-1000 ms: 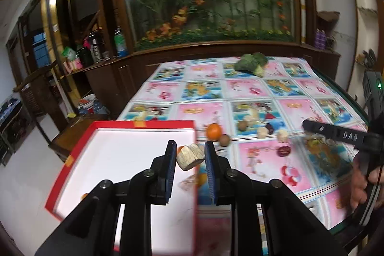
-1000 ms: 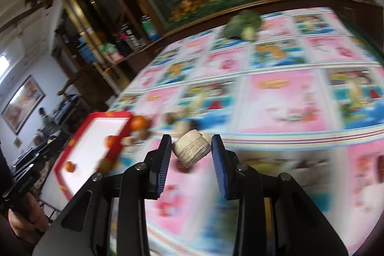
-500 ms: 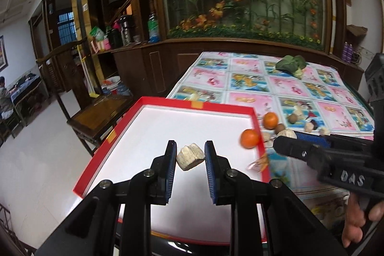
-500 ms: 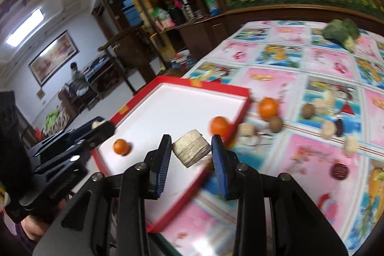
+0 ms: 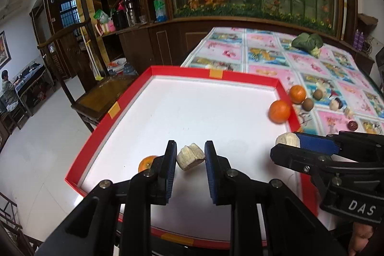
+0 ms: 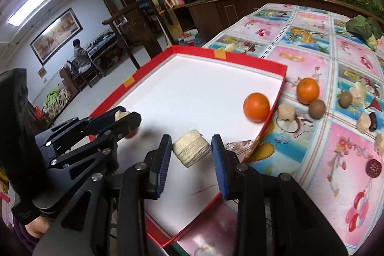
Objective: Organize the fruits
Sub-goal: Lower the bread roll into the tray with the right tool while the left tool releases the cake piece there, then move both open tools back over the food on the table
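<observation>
Both grippers are held over the red tray (image 5: 121, 104) w/ white floor, each clenched on a pale chunk: left gripper (image 5: 190, 155) on a beige, ridged piece (image 5: 190, 156), right gripper (image 6: 192, 150) on a fibrous, cylinder-ish piece (image 6: 191, 150). One orange (image 6: 256, 106) is seen inside the tray by its right wall, another (image 5: 147, 163) near the left gripper, partly hidden. A third orange (image 6: 307, 90), brown round fruits & more pale chunks are left on the patterned tablecloth (image 6: 312, 59), just beside the tray. Step in hand is judged as drop-off. For a clean release, pieces should be lowered close to the tray floor before jaws are opened, so bounce/roll is avoided; drop spots should be kept apart from each other & from the oranges, which could be nudged. Grippers are near each other, so a side-by-side release w/o crossing is advised.
</observation>
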### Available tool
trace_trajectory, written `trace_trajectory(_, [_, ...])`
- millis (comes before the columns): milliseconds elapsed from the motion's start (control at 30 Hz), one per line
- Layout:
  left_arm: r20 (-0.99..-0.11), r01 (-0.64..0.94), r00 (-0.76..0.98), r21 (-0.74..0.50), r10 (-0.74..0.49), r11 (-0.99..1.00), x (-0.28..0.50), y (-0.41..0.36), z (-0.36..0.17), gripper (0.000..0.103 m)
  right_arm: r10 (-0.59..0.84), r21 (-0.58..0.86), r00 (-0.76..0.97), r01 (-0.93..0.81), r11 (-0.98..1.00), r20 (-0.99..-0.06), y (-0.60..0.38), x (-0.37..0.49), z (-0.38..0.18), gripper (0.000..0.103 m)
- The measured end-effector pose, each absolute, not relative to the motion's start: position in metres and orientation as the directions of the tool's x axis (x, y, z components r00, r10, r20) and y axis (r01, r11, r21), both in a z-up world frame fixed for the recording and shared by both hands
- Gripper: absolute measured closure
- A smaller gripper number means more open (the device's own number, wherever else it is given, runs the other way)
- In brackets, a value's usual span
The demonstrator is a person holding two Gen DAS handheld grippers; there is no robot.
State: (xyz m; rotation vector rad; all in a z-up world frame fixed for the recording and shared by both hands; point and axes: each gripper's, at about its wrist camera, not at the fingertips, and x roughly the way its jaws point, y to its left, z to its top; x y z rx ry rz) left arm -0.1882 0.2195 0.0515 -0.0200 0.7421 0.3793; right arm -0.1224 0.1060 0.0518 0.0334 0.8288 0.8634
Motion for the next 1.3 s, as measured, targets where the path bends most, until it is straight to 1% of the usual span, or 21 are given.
trace_trajectory(233, [-0.686,-0.343,0.646,0.129,0.334,0.930,-0.186,0.225,0.039,0.080,0.666,0.325,0.336,-0.673,0.665,-0.667,0.119,-0.119,0.037,0.066])
trace_trajectory(467, [-0.695,-0.344,0.628,0.155,0.349,0.926,-0.180,0.222,0.038,0.079,0.661,0.302,0.334,-0.692,0.656,-0.672,0.125,-0.120,0.037,0.066])
trace_trajectory(533, [-0.695,-0.346,0.625,0.162,0.355,0.924,-0.180,0.221,0.039,0.076,0.668,0.308,0.325,-0.697,0.647,-0.670,0.124,-0.120,0.037,0.066])
trace_trajectory(600, [-0.693,-0.350,0.624,0.164,0.361,0.922,-0.180,0.221,0.040,0.065,0.677,0.320,0.320,-0.697,0.642,-0.662,0.121,-0.119,0.037,0.065])
trace_trajectory(667, [-0.687,-0.355,0.626,0.169,0.369,0.919,-0.181,0.219,0.043,0.057,0.691,0.341,0.309,-0.695,0.633,-0.653,0.116,-0.118,0.037,0.064])
trace_trajectory(767, [-0.683,-0.360,0.627,0.174,0.376,0.917,-0.180,0.216,0.045,0.050,0.717,0.365,0.311,-0.696,0.619,-0.623,0.108,-0.118,0.041,0.063])
trace_trajectory(867, [-0.683,-0.356,0.630,0.169,0.370,0.919,-0.179,0.211,0.048,0.048,0.746,0.361,0.337,-0.714,0.600,-0.574,0.092,-0.125,0.052,0.063])
trace_trajectory(933, [-0.682,-0.345,0.636,0.166,0.360,0.924,-0.178,0.206,0.049,0.046,0.742,0.347,0.365,-0.710,0.612,-0.563,0.079,-0.126,0.055,0.062])
trace_trajectory(1133, [-0.672,-0.282,0.675,0.146,0.304,0.948,-0.172,0.179,0.061,0.044,0.692,0.340,0.443,-0.639,0.690,-0.570,0.017,-0.117,0.055,0.062])
trace_trajectory(1233, [-0.665,-0.225,0.698,0.152,0.268,0.962,-0.165,0.157,0.066,0.041,0.655,0.328,0.492,-0.595,0.734,-0.573,-0.020,-0.109,0.056,0.062])
trace_trajectory(1300, [-0.664,-0.184,0.709,0.150,0.237,0.971,-0.161,0.140,0.068,0.040,0.604,0.307,0.542,-0.542,0.782,-0.584,-0.048,-0.100,0.056,0.062])
